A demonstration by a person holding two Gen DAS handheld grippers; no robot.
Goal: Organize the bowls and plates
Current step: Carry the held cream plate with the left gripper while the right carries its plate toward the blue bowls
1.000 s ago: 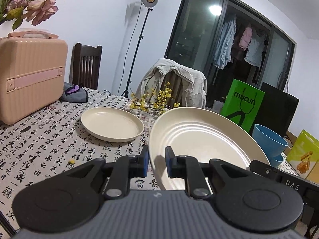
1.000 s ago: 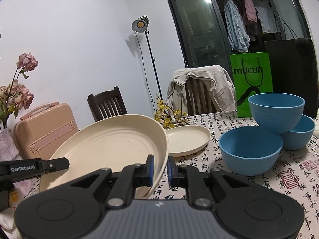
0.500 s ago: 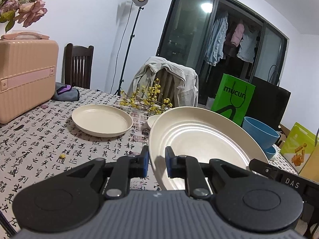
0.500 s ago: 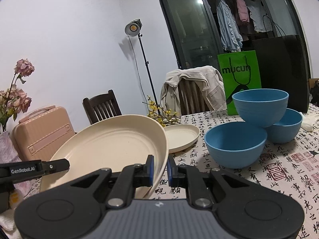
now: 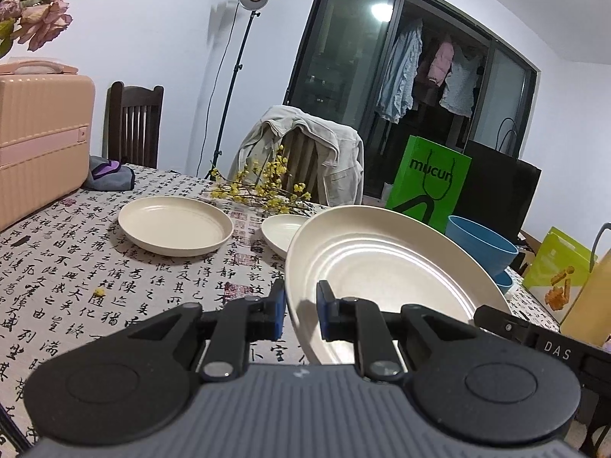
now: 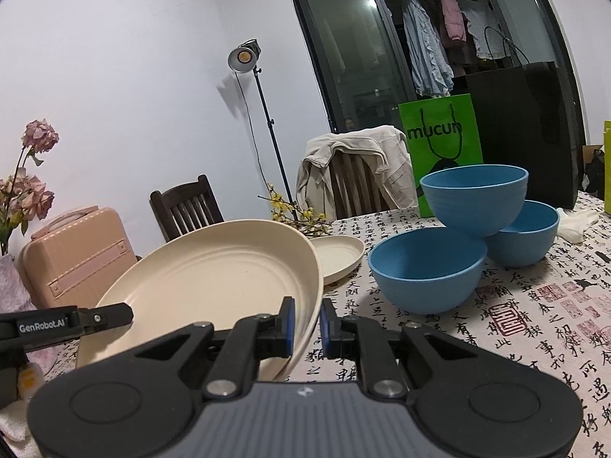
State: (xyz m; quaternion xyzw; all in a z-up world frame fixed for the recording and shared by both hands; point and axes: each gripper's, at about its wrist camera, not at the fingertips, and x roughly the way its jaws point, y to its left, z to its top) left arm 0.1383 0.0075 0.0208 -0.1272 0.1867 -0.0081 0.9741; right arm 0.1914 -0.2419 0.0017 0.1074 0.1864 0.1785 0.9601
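A large cream plate (image 5: 382, 267) (image 6: 214, 278) hangs tilted over the table, held by both grippers. My left gripper (image 5: 299, 311) is shut on its left rim. On the opposite rim my right gripper (image 6: 305, 322) is shut too. A medium cream plate (image 5: 175, 229) lies on the tablecloth at the left. Behind the big plate sits a small cream plate (image 5: 282, 231) (image 6: 340, 255), partly hidden. Three blue bowls stand at the right: a front one (image 6: 424, 271), a back one (image 6: 527, 233), and a third (image 6: 473, 198) resting on both.
A pink suitcase (image 5: 38, 145) stands at the table's left end. Yellow flower twigs (image 5: 263, 191) lie at the far edge, before a chair draped with a jacket (image 5: 305, 152). A green bag (image 6: 443, 152) and a black bag (image 6: 527, 126) stand behind the bowls.
Both grippers have carried the large plate a little to the right, grips unchanged. The small plate has come into the left wrist view.
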